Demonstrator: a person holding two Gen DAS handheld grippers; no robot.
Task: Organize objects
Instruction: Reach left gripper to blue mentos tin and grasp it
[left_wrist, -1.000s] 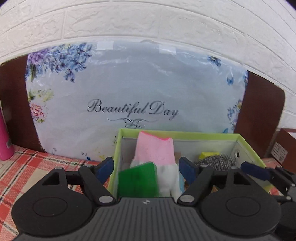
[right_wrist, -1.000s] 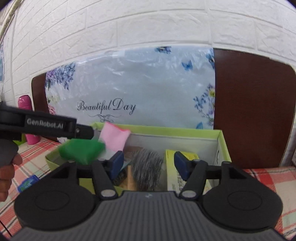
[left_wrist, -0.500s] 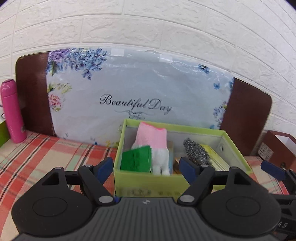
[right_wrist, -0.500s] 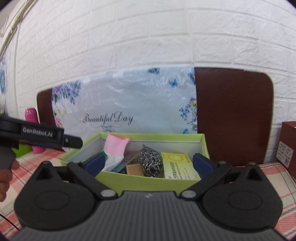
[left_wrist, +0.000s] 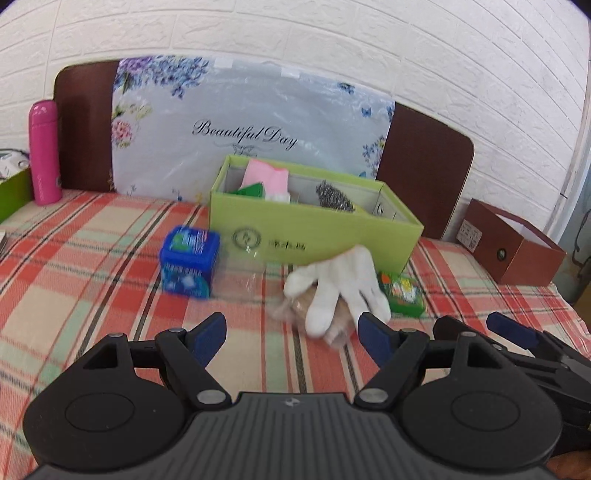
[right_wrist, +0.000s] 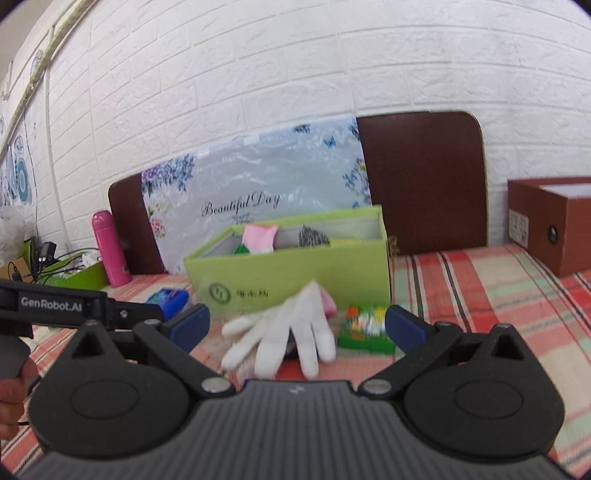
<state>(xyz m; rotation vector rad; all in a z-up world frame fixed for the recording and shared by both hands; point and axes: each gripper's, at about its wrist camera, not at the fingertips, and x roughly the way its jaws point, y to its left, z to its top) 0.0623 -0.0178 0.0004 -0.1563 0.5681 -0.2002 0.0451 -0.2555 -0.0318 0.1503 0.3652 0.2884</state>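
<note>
Step judged: between placements, with both grippers clear of the box and the next loose item to be picked.

Nearest, the left gripper (left_wrist: 293, 332) is seen with jaws spread fairly wide and nothing between them. The right gripper (right_wrist: 297, 323) has jaws that have just been opening to full spread; nothing is held.

Just beyond, on the checked worktop (left_wrist: 85, 258), three loose items are counted, plus a crinkled clear wrapper. One white glove (left_wrist: 338, 286) is draped over a brown packet whose kind cannot be told. One small green pack (left_wrist: 402, 295) lies just right of the glove. One blue tin (left_wrist: 190, 260) stands well left of it.

Farther, one green box (left_wrist: 314, 236) is seen open, already holding a pink-cuffed glove (left_wrist: 266, 177), a green sponge-like piece and one steel scourer (left_wrist: 334, 199).

Farthest, one pink flask (left_wrist: 44, 151) stands far left and one brown box (left_wrist: 517, 251) far right.

Next move judged: a gripper is to be lowered over the white glove or the green pack and closed; the glove is soft, so a pinch on bunched cloth is called for.
</note>
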